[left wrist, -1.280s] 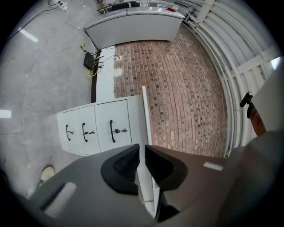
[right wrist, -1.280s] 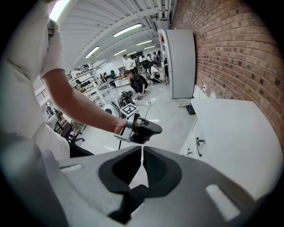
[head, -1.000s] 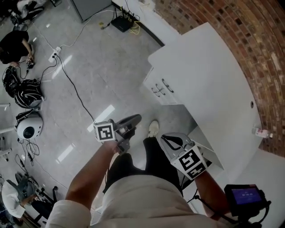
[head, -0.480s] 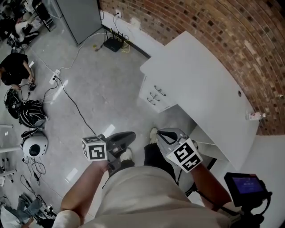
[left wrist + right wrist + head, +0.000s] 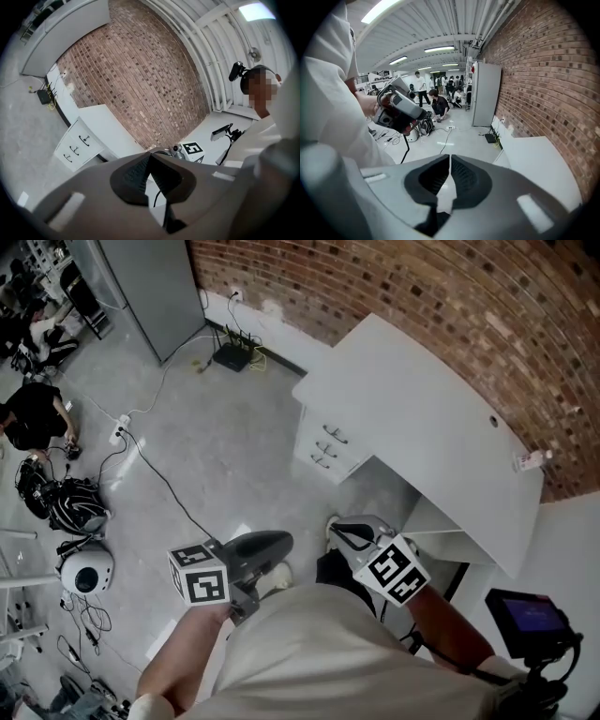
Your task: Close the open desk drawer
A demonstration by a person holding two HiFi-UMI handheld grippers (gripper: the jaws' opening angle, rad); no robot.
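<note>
A white desk (image 5: pixel 422 418) stands against the brick wall. Its drawer unit (image 5: pixel 325 448) has three handles at the left end, and it also shows small in the left gripper view (image 5: pixel 76 145). From here all three fronts look about level, and I cannot tell which one stands open. Both grippers hang close to my body, well short of the desk. The left gripper (image 5: pixel 284 540) is shut and empty, its pads meeting in its own view (image 5: pixel 150 155). Beside it, the right gripper (image 5: pixel 336 527) is also shut with nothing held (image 5: pixel 449 157).
A router (image 5: pixel 230 356) and cables lie on the floor by the wall, next to a grey cabinet (image 5: pixel 150 282). A helmet (image 5: pixel 86 573), bags (image 5: pixel 66 505) and seated people are far left. A small bottle (image 5: pixel 528 461) stands on the desk's right end.
The head view has swung up and back, so the desk sits farther off and more wall shows. Both grippers stayed shut near my body.
</note>
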